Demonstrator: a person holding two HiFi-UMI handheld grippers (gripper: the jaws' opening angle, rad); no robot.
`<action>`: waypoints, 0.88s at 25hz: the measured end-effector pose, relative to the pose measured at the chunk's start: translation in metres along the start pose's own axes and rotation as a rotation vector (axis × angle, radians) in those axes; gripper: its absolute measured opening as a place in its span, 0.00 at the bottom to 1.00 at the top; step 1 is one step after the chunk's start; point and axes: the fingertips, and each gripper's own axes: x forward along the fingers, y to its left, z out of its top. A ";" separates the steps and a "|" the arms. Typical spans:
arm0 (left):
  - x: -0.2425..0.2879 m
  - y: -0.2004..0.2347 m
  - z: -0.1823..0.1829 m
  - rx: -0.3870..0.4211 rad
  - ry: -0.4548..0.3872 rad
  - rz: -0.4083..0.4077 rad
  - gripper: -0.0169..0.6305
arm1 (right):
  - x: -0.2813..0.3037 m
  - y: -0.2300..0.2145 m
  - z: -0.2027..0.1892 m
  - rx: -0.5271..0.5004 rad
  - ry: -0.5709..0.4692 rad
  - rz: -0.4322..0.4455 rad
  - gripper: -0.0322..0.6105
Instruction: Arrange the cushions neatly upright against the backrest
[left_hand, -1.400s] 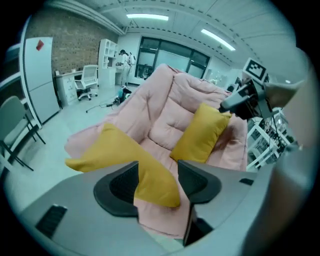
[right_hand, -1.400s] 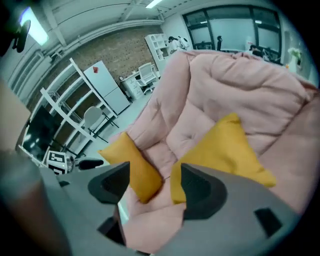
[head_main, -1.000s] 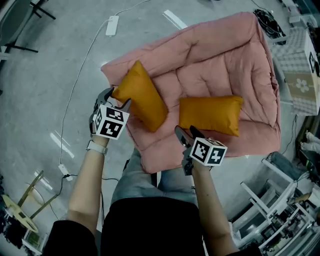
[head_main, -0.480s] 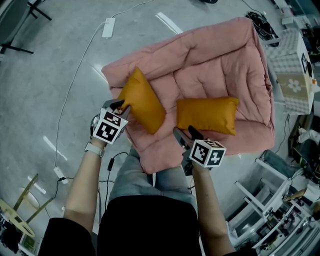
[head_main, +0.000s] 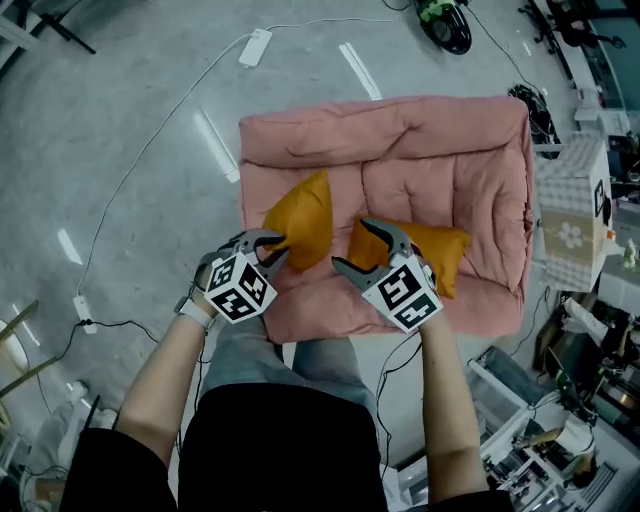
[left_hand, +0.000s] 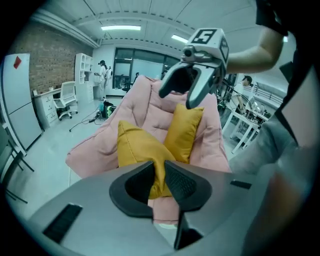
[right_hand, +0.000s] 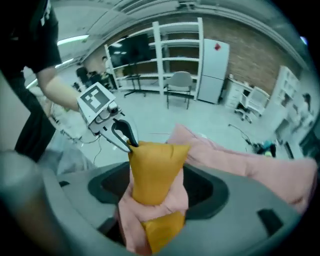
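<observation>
Head view, sofa (head_main: 400, 130): pink, on the floor, with two orange cushions on its seat.
Head view, left cushion (head_main: 305, 212): on end near the seat's left edge, short of the backrest.
Head view, right cushion (head_main: 448, 255): flat by the front edge.
Head view, also: floor cable (head_main: 150, 160).
Left gripper view, left claw (left_hand: 161, 170): just been closing, clenched on the left cushion's corner.
Left gripper view, also: distant person (left_hand: 102, 70).
Right gripper view, right claw (right_hand: 155, 195): released and wide, with the right cushion between the jaws unpinched.
Right gripper view, also: fridge (right_hand: 212, 70), chair (right_hand: 179, 85).
</observation>
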 end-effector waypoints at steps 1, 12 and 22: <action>-0.001 -0.006 0.003 0.006 -0.006 0.001 0.14 | 0.002 0.002 0.005 -0.095 0.028 0.020 0.55; 0.005 -0.061 0.025 0.024 -0.070 0.020 0.14 | 0.055 0.037 -0.008 -0.906 0.309 0.285 0.71; 0.020 -0.074 0.037 -0.075 -0.117 0.092 0.13 | 0.084 0.029 -0.070 -1.163 0.471 0.382 0.72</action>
